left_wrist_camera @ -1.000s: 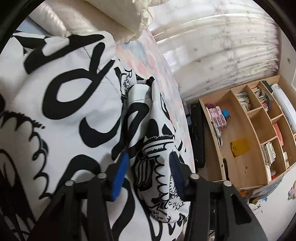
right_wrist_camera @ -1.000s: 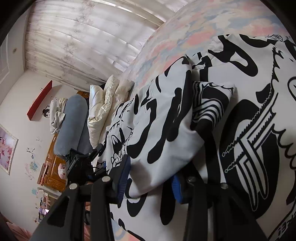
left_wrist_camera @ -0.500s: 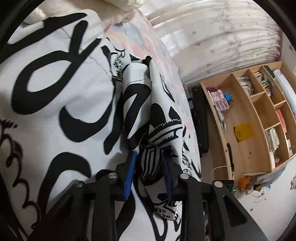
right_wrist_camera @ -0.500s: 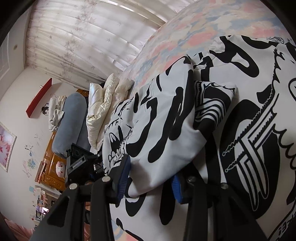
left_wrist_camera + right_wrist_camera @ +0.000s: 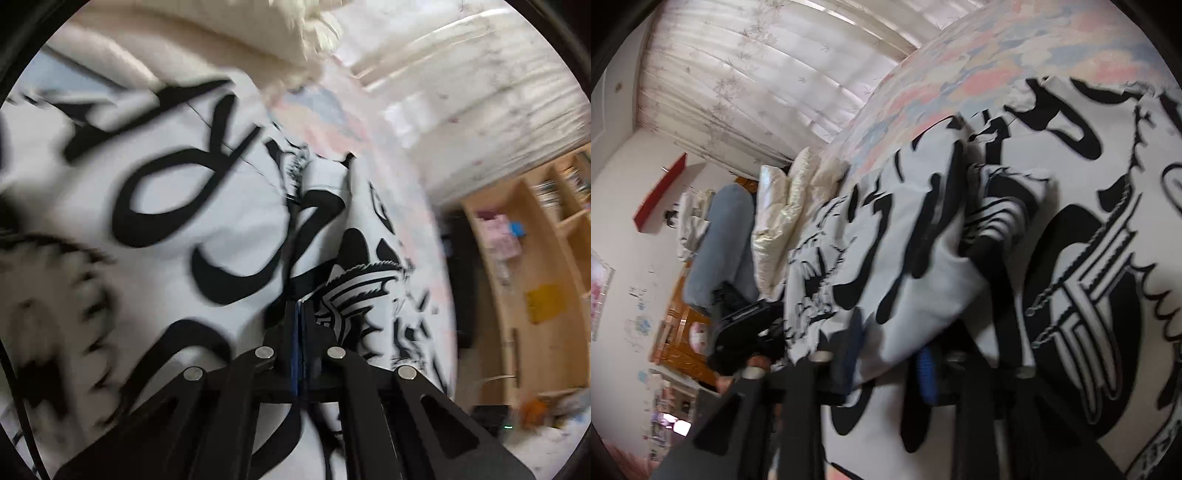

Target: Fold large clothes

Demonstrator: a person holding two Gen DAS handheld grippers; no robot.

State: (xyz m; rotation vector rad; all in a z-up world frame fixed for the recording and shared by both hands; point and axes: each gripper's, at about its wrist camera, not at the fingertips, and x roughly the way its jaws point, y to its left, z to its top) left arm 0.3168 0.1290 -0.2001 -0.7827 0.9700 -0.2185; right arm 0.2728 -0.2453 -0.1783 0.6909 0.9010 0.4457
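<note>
While both jaws close, garment fold pinched in left gripper, right gripper too.

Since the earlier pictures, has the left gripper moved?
Yes. The left gripper has just closed; the wooden bookshelf and cream pillow sit lower in its view, so it tilted up.

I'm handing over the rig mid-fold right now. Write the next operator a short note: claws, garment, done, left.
Left claw: jaws have just closed, blue pads together; whether cloth is pinched at the tips cannot be told.
Right claw: jaws have just closed on the lifted fold of the garment.
Black-and-white printed garment: spread on the floral bedspread, cream pillows at its far end. One flap is bunched over the body.
Done: both claws brought onto the flap.
Left: carry the flap across, flatten it, finish the remaining folds.
</note>
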